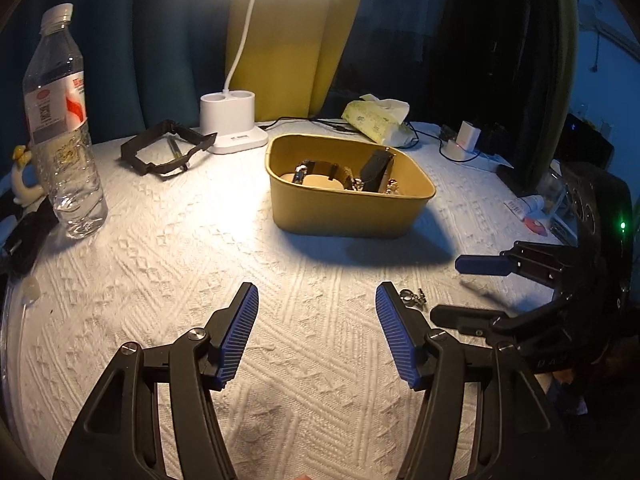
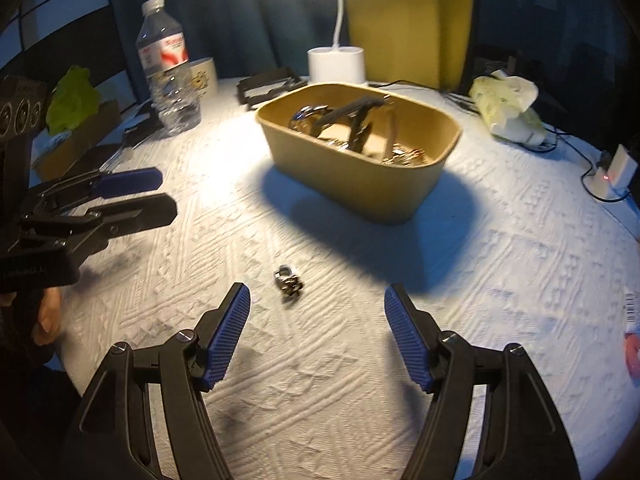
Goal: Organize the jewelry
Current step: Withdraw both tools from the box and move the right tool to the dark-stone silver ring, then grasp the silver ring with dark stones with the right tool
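A tan box (image 1: 352, 204) stands mid-table and holds several jewelry pieces: bracelets, a dark strap, chains. It also shows in the right wrist view (image 2: 360, 176). A small metal jewelry piece (image 2: 287, 281) lies loose on the white cloth, just ahead of my right gripper (image 2: 316, 300), nearer its left finger. In the left wrist view the piece (image 1: 412, 297) lies just right of my left gripper's right finger. My left gripper (image 1: 316, 300) is open and empty over the cloth. My right gripper is open and empty too.
A water bottle (image 1: 60, 128) stands at the left. A white lamp base (image 1: 232, 120), a black frame (image 1: 164, 152), a tissue pack (image 1: 376, 120), a charger with cables (image 1: 464, 140) line the back. A mug (image 2: 202, 76) and green bag (image 2: 72, 100) sit far left.
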A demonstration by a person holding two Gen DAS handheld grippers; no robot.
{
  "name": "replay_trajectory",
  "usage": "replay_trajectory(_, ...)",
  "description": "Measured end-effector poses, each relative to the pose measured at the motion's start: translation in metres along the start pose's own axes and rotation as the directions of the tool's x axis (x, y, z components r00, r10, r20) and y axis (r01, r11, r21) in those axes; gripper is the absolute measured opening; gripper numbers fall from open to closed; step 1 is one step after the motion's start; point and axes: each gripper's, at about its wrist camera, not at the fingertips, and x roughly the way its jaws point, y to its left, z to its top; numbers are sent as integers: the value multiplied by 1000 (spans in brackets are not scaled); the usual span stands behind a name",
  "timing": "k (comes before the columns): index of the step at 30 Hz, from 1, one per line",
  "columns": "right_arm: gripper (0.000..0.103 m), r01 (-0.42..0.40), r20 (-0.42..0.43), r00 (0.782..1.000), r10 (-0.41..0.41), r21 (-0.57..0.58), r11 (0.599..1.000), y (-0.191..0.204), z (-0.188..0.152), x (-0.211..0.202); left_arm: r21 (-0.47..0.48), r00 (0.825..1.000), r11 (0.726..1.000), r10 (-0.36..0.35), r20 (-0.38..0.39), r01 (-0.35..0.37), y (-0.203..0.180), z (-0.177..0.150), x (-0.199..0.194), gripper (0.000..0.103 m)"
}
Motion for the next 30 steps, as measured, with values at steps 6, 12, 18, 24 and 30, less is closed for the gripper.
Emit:
replay_trajectory(6, 55, -38, -22, 999, 38, -39, 999, 9, 1, 11, 21, 1000, 1000, -11, -6, 11, 0, -3, 1, 64)
replay_trajectory(12, 26, -48, -23, 999, 46, -73, 996, 13, 4, 18, 29, 999, 999, -30, -26, 31, -4, -4, 8, 64)
replay_trajectory(18, 13, -47, -18, 999, 46, -88, 995, 11, 4, 18, 37, 999, 999, -26, -34, 27, -7, -2, 13, 64)
replay_trajectory(24, 12, -44, 12, 999, 45, -75, 996, 4, 4, 11, 62, 998, 998, -11, -55, 15, -16, -1, 19, 64)
replay_trajectory(30, 12, -40, 43, 998, 42, -55, 998, -8, 3, 1, 107, 996, 994, -30, -81, 39, -35, 0, 27, 64)
